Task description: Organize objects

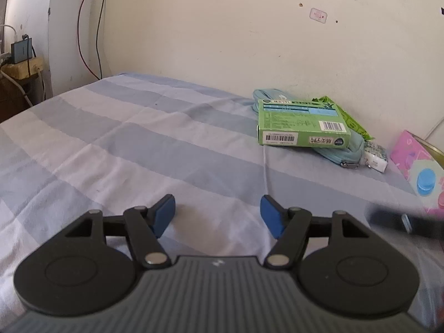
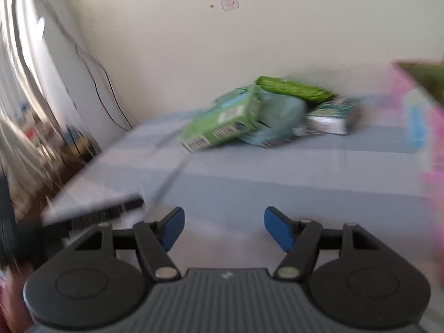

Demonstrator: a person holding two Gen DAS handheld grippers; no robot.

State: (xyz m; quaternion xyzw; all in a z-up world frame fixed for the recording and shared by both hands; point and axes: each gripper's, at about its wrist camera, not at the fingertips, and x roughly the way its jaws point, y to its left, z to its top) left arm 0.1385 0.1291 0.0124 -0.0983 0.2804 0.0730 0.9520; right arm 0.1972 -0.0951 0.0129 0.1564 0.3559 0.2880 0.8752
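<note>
A green box (image 1: 302, 127) lies on a light blue zip pouch (image 1: 341, 149) near the wall, with a green packet (image 1: 349, 119) behind and a small white pack (image 1: 376, 156) beside it. The same pile shows blurred in the right wrist view: green box (image 2: 222, 122), pouch (image 2: 280, 119), green packet (image 2: 294, 88), white pack (image 2: 330, 118). My left gripper (image 1: 217, 215) is open and empty, low over the striped sheet (image 1: 138, 144), well short of the pile. My right gripper (image 2: 224, 227) is open and empty above the sheet (image 2: 277, 172).
A pink box (image 1: 419, 172) stands at the right, also at the right edge of the right wrist view (image 2: 421, 116). The other gripper's dark body (image 1: 408, 222) shows at the right. A socket box with a charger (image 1: 22, 58) and cables hang at the left wall.
</note>
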